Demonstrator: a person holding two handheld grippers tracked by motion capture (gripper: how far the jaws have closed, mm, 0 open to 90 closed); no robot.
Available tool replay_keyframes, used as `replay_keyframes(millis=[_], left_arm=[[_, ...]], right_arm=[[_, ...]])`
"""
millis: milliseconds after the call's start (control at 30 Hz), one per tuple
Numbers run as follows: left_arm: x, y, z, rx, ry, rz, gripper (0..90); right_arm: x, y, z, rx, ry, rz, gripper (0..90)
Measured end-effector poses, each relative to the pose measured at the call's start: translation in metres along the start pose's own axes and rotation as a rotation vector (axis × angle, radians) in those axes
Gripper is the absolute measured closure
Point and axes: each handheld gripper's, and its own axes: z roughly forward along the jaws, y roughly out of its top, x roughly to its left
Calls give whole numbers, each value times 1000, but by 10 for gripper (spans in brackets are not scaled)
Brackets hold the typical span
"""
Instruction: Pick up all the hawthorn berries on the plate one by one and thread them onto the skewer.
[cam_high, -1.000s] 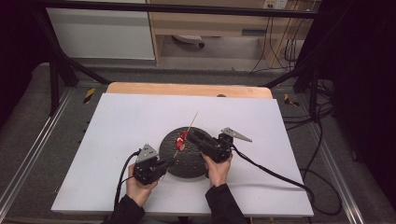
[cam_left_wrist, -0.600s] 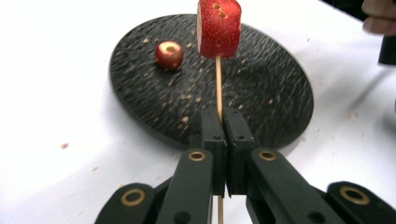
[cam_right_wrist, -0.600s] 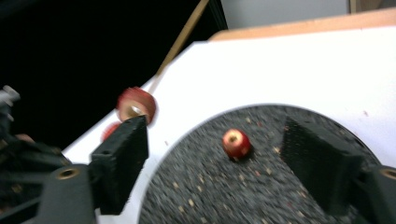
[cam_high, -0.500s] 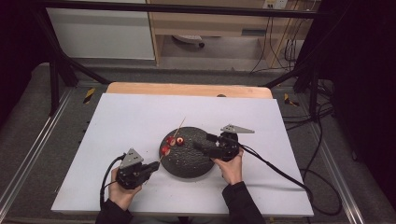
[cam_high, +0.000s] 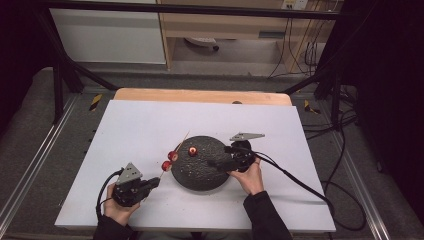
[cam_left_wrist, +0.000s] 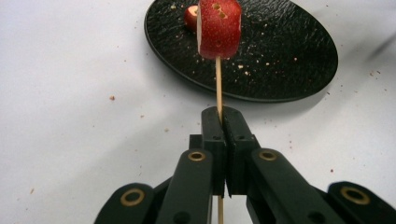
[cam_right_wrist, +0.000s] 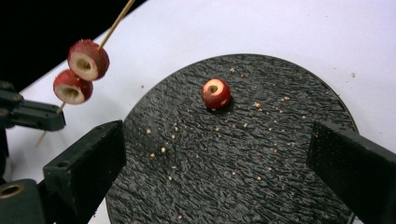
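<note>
Clearly, the person was threading fruit pieces on a stick, and each thing was held for that purpose. The left gripper (cam_high: 150, 183) was at the near left of the white table (cam_high: 135, 125), its jaws shut tight on the thin wooden skewer (cam_left_wrist: 218, 84), so the stick could not turn or slip. The skewer pointed away to the far right, toward the black plate (cam_high: 200, 177), and its loaded part hung in the air just beside the plate's left rim. I think it was kept there, off the plate, to leave room for the other hand.

The right gripper (cam_high: 212, 163) hovered over the right half of the plate. Its jaws had just been opening and stood wide apart, with nothing between them. The loose red fruit piece (cam_right_wrist: 215, 94) lay on the far left part of the plate, ahead of these open jaws and not touching them; probably it was the next one to pick up.

Counting: one skewer, one plate, two grippers. On the skewer I counted two red pieces (cam_right_wrist: 80, 72), cored through the middle and sitting close together. On the plate there was one piece, so three pieces in all. Many small crumbs (cam_right_wrist: 161, 150) were scattered on the plate, too many to count.
</note>
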Motion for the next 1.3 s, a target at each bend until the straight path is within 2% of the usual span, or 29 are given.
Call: replay_keyframes(millis=[267, 467, 633, 800, 1100, 1233, 1300], left_arm=[[5, -5, -6, 9, -3, 12, 881], [10, -7, -11, -2, -20, 1, 880], [12, -8, -10, 2, -14, 0, 881], [16, -7, -10, 7, 4, 10, 881], [23, -11, -15, 14, 9, -3, 881], [24, -12, -16, 17, 14, 1, 881], [25, -12, -16, 19, 13, 1, 881]], right_arm=[[7, 11, 14, 81, -11, -45, 62], [11, 24, 26, 120, -32, -72, 79], [14, 36, 39, 156, -54, -113, 90], [14, 46, 52, 192, -69, -124, 115], [10, 56, 76, 268, -93, -153, 214], [11, 58, 86, 321, -111, -182, 259], [11, 59, 91, 332, -106, -171, 289]])
